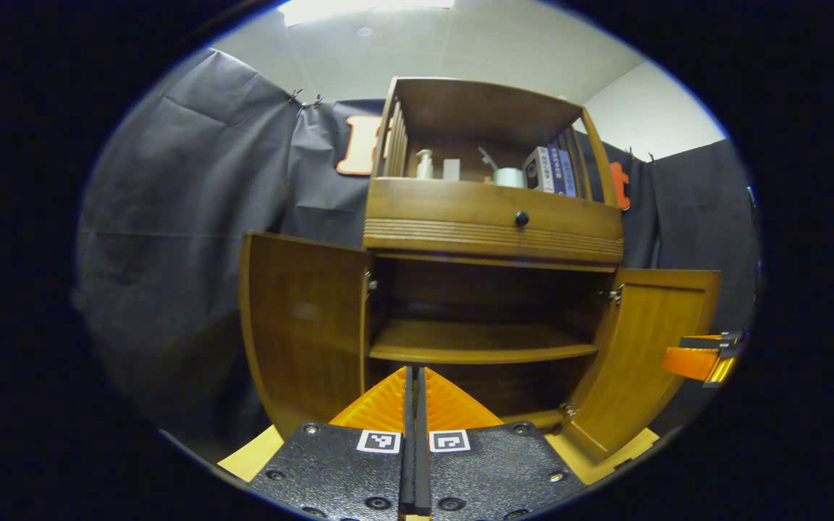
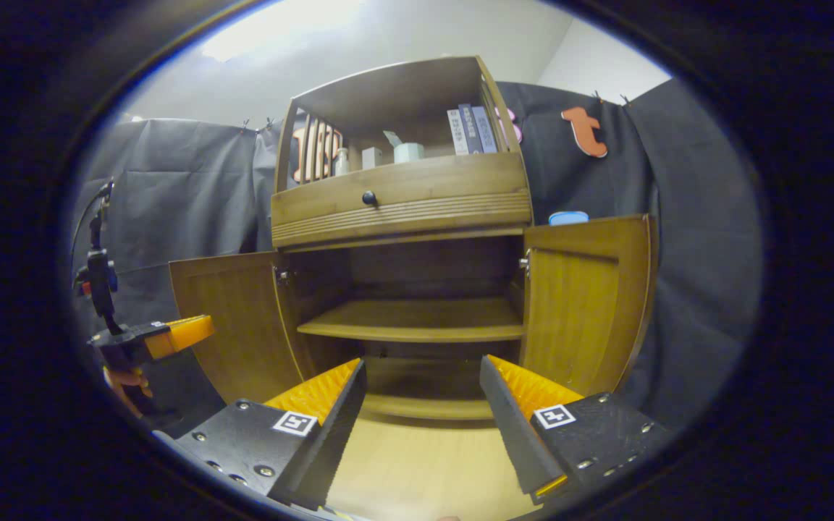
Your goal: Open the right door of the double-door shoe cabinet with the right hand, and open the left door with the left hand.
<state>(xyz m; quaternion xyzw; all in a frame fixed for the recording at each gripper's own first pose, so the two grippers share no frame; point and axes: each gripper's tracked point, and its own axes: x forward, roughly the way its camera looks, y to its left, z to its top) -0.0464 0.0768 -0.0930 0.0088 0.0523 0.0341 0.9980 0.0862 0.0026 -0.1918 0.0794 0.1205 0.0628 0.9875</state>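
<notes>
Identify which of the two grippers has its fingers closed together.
The left gripper: its fingers meet with no gap, while the right gripper holds its fingers wide apart.

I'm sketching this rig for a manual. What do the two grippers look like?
Each gripper, left and right, has two wedge-shaped fingers with ribbed faces on textured black plates fixed with screws, each plate carrying a square black-and-white marker.

Shoe cabinet against booth wall, left door and right door swung outward, shelf inside between them.
</notes>
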